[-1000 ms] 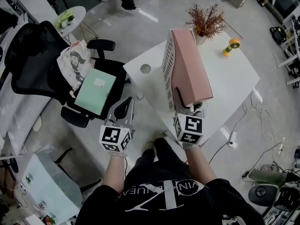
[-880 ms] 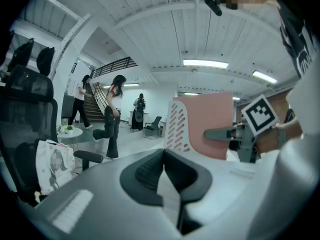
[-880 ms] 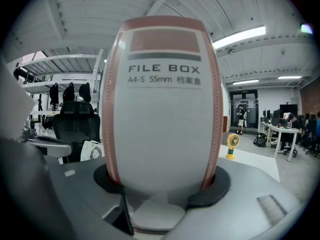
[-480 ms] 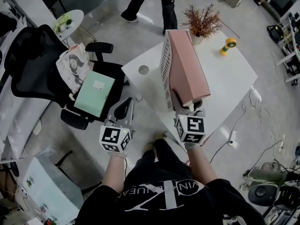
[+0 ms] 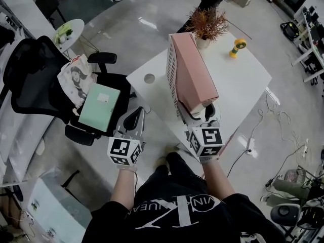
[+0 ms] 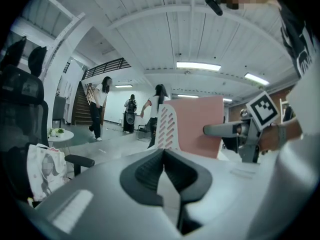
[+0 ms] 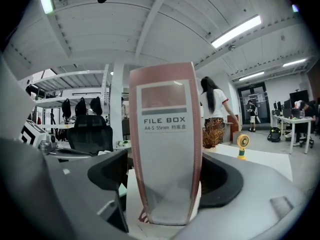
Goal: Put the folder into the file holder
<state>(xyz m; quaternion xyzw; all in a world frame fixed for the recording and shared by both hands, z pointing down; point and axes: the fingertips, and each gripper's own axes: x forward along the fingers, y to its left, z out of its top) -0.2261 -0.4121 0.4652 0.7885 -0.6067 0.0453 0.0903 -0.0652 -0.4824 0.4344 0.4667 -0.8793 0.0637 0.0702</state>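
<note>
**Pink on white, green on black**

The desk (image 5: 243,85) is white. On it, the box file (image 5: 195,72) is pale pink. Its spine has a light grey label with black print, topped by a pink panel and a dark grey bar. The file holder (image 5: 172,69) against it is white, its side patterned with rows of slots. At the desk's far edge are a rust-brown dried plant (image 5: 207,22) and a small yellow-and-green fan (image 5: 236,48). Left of the desk, a mint-green folder (image 5: 99,107) with a white label lies on a black chair (image 5: 30,80), beside a white bag (image 5: 76,77) printed with a dark-haired figure. The floor (image 5: 126,19) is glossy pale grey.
</note>
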